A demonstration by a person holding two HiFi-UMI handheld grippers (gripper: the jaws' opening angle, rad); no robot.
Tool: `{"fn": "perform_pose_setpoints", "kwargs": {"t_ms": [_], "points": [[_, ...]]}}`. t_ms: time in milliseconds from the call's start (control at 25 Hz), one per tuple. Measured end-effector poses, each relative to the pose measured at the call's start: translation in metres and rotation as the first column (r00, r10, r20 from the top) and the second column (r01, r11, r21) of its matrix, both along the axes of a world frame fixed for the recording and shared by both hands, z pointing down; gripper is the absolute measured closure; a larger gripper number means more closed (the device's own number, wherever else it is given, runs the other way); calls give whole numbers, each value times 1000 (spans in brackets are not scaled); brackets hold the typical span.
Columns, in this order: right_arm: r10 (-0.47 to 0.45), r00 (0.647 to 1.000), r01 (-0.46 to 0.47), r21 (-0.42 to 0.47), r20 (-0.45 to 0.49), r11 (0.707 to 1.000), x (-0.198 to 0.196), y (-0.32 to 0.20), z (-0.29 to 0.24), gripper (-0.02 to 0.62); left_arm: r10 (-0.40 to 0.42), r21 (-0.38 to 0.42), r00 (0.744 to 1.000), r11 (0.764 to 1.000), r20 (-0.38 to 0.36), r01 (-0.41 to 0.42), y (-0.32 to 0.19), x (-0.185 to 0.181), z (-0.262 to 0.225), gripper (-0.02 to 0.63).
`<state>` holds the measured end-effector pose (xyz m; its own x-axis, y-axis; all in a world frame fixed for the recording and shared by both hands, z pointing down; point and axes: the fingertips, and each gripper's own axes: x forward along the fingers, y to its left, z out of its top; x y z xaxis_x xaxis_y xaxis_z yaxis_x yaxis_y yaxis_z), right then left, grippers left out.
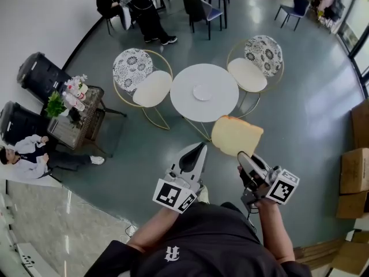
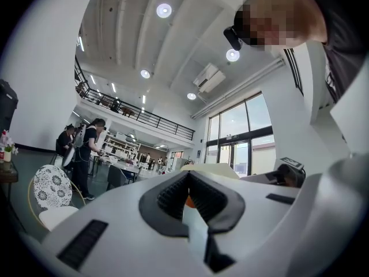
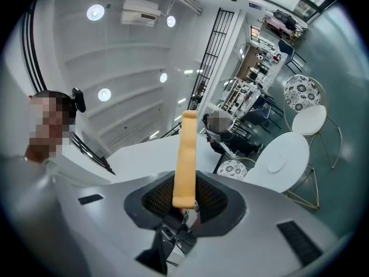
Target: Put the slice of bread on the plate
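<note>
Over floor (image 1: 311, 114), right gripper (image 1: 243, 157) narrowly clamps bread slice (image 1: 236, 134).

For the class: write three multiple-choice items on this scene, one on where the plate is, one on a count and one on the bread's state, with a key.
1. Where does the plate lie?
A. On a chair
B. On the round table
C. On the floor

2. How many chairs stand at that table?
A. One
B. Two
C. Four

3. What is the state of the bread?
A. Lying on the plate
B. Lying on the floor
C. Held in the right claw

Key:
1 B: the head view shows it near the tabletop's middle.
2 B: one stands at each side, the second here.
3 C: the right gripper view shows the pads closed on its lower edge.
</note>
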<state>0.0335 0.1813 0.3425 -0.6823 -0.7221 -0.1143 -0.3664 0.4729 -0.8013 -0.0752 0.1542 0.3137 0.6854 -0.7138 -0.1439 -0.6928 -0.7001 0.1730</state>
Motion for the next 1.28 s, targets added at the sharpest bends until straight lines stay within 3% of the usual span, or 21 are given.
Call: {"fn": "perform_pose_setpoints", "kwargs": {"t_ms": [560,1280], "points": [[-24,1000,25,-59,17,998,-20,-96,22,500,-17,-39,1000,999,2,17,-93,-16,18,600],[-147,989,148,-121,20,982,29,-291,59,500,-177,-51,984,983,5,177,-263,22,21,600]]}}
